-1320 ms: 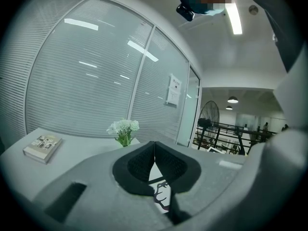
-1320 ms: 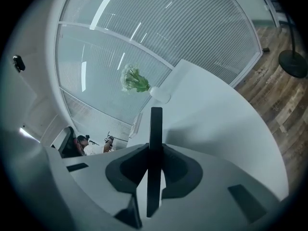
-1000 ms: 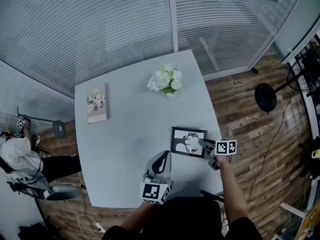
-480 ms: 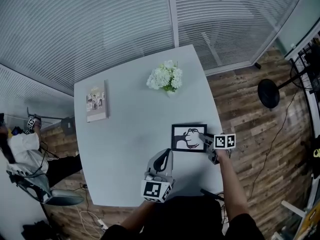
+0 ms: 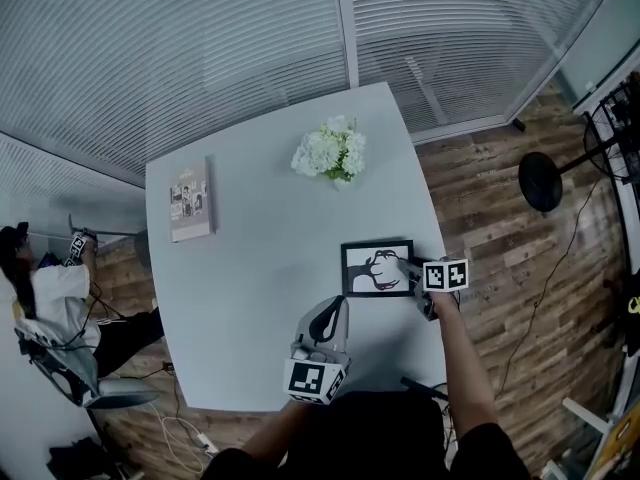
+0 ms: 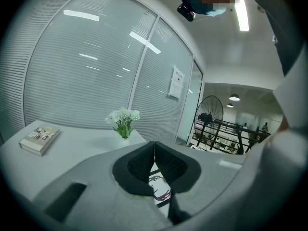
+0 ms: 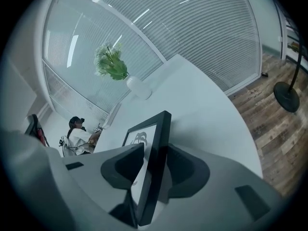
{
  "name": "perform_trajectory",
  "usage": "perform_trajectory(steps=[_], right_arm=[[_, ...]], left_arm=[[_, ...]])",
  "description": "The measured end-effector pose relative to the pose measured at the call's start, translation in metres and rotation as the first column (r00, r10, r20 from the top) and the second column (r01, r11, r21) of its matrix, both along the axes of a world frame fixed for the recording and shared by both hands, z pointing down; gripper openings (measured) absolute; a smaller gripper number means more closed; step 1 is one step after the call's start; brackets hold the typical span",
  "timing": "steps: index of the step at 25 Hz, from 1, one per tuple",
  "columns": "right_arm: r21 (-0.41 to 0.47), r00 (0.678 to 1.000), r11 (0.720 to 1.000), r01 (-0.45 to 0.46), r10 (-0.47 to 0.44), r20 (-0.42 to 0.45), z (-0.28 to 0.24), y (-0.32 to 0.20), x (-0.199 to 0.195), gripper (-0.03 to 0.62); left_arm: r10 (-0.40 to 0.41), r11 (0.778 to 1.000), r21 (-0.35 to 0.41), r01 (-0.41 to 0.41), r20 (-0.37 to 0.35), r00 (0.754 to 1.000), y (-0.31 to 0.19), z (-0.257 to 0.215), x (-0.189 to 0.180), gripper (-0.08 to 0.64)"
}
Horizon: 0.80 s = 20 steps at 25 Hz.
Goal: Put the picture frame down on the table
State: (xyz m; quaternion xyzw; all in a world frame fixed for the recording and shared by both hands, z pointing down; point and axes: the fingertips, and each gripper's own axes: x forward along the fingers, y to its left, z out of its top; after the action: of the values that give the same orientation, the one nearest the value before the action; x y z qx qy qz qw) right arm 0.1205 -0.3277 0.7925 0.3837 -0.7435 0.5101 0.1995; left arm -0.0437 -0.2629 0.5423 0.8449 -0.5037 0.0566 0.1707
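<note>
A black picture frame [image 5: 375, 268] with a black-and-white drawing is over the right side of the pale table [image 5: 250, 268]. My right gripper [image 5: 405, 267] is shut on its right edge. In the right gripper view the frame [image 7: 158, 138] runs edge-on between the two pads of that gripper [image 7: 153, 170]. I cannot tell whether it touches the tabletop. My left gripper [image 5: 322, 320] hovers near the table's front edge, left of the frame, jaws shut with nothing in them. In the left gripper view a strip of the frame [image 6: 161, 190] shows below the left gripper [image 6: 154, 160].
White flowers in a vase [image 5: 331, 154] stand at the far middle of the table. A book [image 5: 191, 203] lies at the far left. A person [image 5: 45, 303] sits on a chair left of the table. A floor fan [image 5: 541, 180] stands to the right.
The right gripper and the frame have shifted a little away from me across the table. The left gripper has stayed where it was.
</note>
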Motion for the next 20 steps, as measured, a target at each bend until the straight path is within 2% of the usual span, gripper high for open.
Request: perform_trajectory(steps=[9, 20], right_arm=[[0.014, 0.995, 1.0, 0.006, -0.005, -0.099, 0.012, -0.003, 0.009, 0.158], [-0.005, 0.99, 1.0, 0.0, -0.001, -0.14, 0.021, -0.001, 0.012, 0.158]], left_arm=[[0.0, 1.0, -0.011, 0.0, 0.002, 1.0, -0.003, 0.005, 0.001, 0.017], [0.019, 1.0, -0.003, -0.019, 0.009, 1.0, 0.001, 0.003, 0.001, 0.017]])
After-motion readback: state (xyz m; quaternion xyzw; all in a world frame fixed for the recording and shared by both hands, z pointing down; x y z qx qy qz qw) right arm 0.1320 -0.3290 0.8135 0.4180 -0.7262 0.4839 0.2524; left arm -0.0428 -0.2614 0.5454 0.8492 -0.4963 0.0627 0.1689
